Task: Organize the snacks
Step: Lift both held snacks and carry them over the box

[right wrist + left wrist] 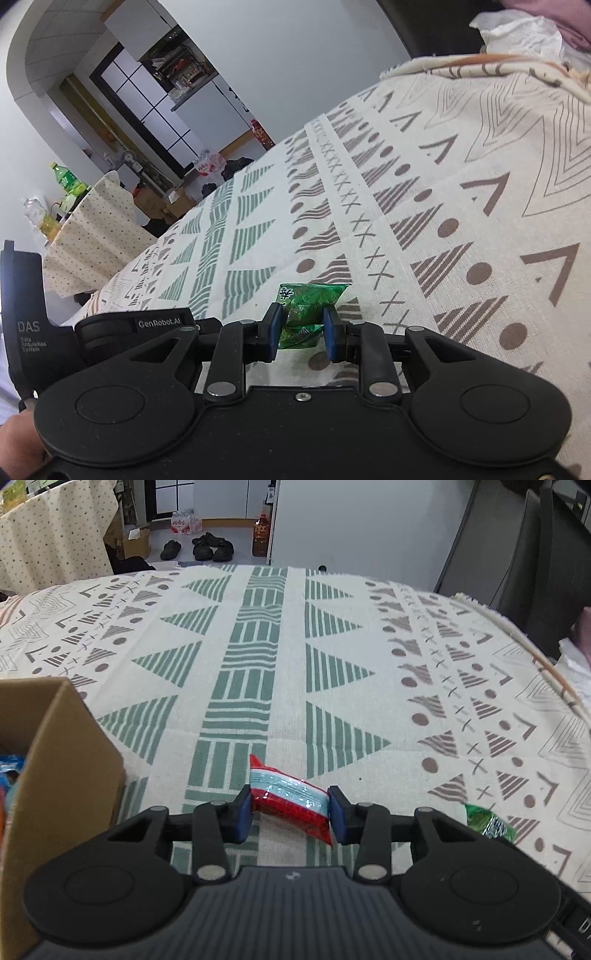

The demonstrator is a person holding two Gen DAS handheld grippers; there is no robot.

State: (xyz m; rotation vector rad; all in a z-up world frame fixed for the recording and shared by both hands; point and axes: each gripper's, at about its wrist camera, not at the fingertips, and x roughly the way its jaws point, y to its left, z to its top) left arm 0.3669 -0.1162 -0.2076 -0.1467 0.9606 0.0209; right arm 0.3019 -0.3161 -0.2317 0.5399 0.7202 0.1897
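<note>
A red snack packet (284, 794) with a pale blue band sits between the blue pads of my left gripper (291, 814). Both pads press on its sides, just above the patterned tablecloth (332, 627). In the right wrist view my right gripper (303, 332) is shut on a crumpled green snack packet (310, 299), held a little above the cloth. That green packet (489, 823) also shows at the lower right of the left wrist view. An open cardboard box (62, 760) stands close to the left of my left gripper, with colourful wrappers (9, 771) inside.
The cloth-covered table (461, 184) runs far ahead. A dark chair (517, 554) stands beyond its right edge, with white tissue (524, 29) near that corner. A second table with a dotted cloth (55, 535), shoes (210, 548) and bottles (260, 535) lie on the floor side beyond.
</note>
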